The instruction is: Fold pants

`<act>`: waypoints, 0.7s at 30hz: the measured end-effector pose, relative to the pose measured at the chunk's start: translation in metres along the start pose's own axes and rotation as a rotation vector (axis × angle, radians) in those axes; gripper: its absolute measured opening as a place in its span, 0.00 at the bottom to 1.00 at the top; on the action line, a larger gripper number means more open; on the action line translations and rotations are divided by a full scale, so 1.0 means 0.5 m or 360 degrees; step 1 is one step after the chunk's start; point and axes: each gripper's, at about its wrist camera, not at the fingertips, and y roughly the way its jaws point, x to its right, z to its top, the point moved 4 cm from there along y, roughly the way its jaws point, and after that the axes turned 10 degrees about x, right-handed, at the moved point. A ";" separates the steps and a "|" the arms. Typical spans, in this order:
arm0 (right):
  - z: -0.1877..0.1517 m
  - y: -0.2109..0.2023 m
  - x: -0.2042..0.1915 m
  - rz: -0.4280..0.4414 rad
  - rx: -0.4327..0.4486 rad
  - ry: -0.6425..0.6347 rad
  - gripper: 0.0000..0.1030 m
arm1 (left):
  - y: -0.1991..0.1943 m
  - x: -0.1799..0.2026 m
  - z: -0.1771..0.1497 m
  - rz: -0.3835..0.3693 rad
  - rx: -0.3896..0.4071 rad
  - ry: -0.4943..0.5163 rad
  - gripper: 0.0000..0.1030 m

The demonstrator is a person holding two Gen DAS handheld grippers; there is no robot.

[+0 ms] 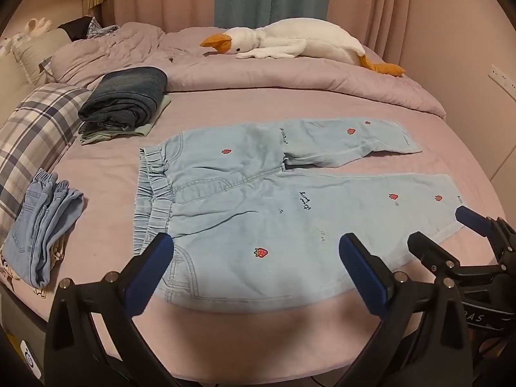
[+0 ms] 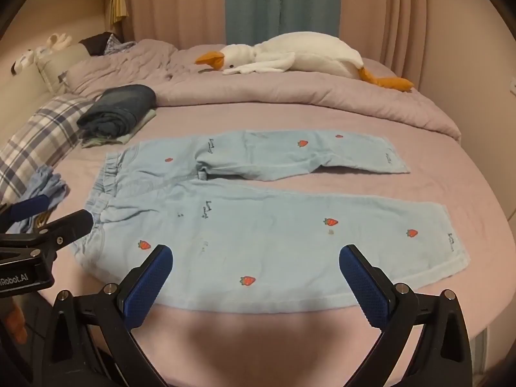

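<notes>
Light blue pants (image 1: 245, 200) with red strawberry prints lie spread flat on the pink bed, waistband at the left, both legs running right; the far leg is creased. In the right wrist view the same pants (image 2: 264, 225) fill the middle. My left gripper (image 1: 256, 251) hovers open over the near hip and pocket, blue pads wide apart with nothing between them. My right gripper (image 2: 256, 262) hangs open above the near leg's lower edge, also empty. The right gripper (image 1: 451, 235) shows at the right of the left wrist view, near the near leg's hem.
A stack of folded dark jeans (image 1: 125, 100) sits at the back left beside a plaid pillow (image 1: 35, 129). Folded light denim (image 1: 42, 225) lies at the left edge. A white goose plush (image 1: 290, 46) rests on the bunched quilt (image 1: 290, 80) behind. Curtains hang beyond.
</notes>
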 end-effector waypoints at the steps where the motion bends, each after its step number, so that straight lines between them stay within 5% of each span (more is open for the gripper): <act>1: 0.001 0.001 0.001 0.0001 -0.0001 0.0000 0.99 | -0.001 0.001 -0.001 -0.0001 -0.0002 0.0000 1.00; 21: 0.003 0.002 -0.003 0.0010 0.0036 0.0022 0.99 | 0.009 0.003 -0.004 -0.0022 0.0015 0.0009 1.00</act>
